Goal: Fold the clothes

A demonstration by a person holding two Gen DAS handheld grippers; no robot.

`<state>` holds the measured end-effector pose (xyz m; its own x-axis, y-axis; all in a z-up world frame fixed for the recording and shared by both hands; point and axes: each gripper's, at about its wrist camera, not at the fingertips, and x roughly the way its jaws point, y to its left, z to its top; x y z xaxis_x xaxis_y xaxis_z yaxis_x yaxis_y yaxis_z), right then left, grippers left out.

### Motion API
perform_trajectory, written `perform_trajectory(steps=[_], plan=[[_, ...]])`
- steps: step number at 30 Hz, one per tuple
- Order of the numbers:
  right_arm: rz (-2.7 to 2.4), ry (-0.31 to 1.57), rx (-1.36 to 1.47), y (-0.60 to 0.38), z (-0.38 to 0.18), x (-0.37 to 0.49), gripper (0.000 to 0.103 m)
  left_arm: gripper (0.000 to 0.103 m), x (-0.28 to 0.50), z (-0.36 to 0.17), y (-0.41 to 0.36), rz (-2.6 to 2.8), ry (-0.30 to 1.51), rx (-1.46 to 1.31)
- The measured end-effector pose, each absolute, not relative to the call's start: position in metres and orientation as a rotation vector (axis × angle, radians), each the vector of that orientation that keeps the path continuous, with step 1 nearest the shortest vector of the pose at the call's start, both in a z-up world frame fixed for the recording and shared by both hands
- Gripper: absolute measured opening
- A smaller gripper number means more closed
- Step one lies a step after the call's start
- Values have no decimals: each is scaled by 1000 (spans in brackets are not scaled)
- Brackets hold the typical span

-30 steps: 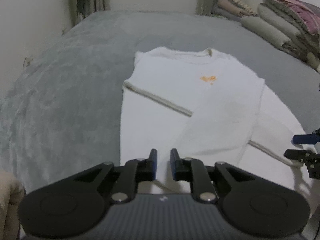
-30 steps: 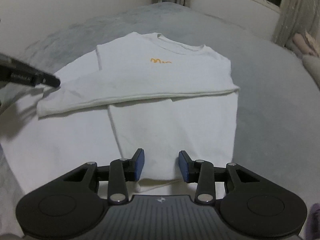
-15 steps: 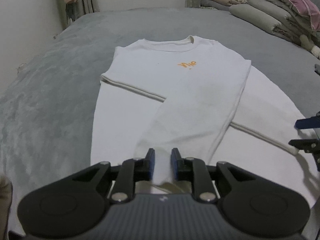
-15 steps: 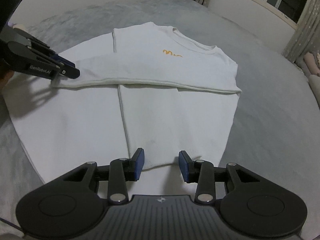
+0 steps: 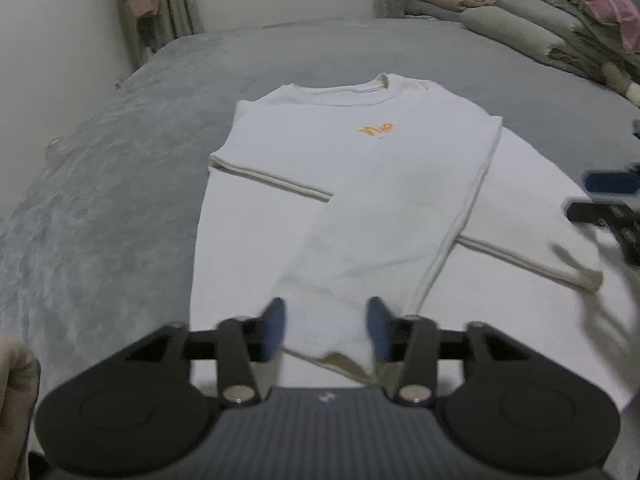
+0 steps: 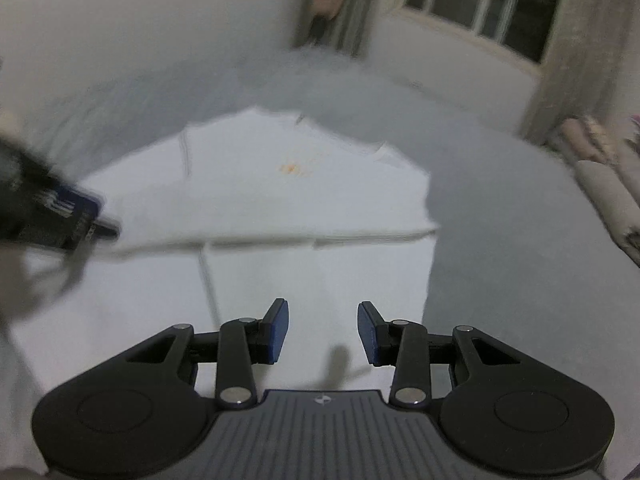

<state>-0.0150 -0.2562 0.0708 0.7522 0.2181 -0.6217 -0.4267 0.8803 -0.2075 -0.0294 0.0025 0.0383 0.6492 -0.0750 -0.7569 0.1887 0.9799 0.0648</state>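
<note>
- White long-sleeved sweatshirt (image 5: 360, 184) with a small orange mark (image 5: 376, 130) on its chest lies flat on the grey plush bed cover (image 5: 100, 208), filling the middle of the left wrist view, neck toward the top of the frame.
- Both sleeves are folded across the body: one runs from the right shoulder down to the lower middle of the frame, the other crosses beneath it toward the right edge, where its cuff (image 5: 588, 280) lies on the white cloth.
- Left claw (image 5: 326, 326) sits at the bottom centre of its own view, released: its jaws have just been opening, and the blue pads (image 5: 276, 324) stand apart on either side of the near sleeve end (image 5: 332, 344), which lies loose between them without being pressed.
- Right claw (image 6: 322, 332) at the bottom centre of the right wrist view is also released, pads apart with nothing gripped, above the sweatshirt's lower white panel (image 6: 312, 280); that view is blurred.
- In the left wrist view the right claw's dark fingertips show at the right edge, near the far cuff; whether they touch cloth I cannot tell.
- Folded grey and pink bedding (image 5: 560, 24) is piled in the upper right of the left wrist view.
- Dark window (image 6: 480, 4) shows at the upper right of the right wrist view.
</note>
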Motion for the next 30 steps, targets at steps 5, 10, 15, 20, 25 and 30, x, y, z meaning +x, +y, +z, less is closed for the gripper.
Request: perform_trajectory(steps=[5,10,15,20,25,30], plan=[[390,546,-259,-239,73,5,37,47,-36,43,12,-169,813,137],[473,508,-249,-212,69,21,37,48,-37,33,2,-188,823,183],[492,614,-336,-188,33,27,37,53,-35,29,14,-212,836,132],[467,664,-307,-188,37,30,37,62,-35,27,22,-194,847,127],[472,691,-293,-196,39,26,37,64,-35,26,27,-190,855,110],[477,715,-285,-207,39,21,38,64,-37,26,28,-191,855,110]])
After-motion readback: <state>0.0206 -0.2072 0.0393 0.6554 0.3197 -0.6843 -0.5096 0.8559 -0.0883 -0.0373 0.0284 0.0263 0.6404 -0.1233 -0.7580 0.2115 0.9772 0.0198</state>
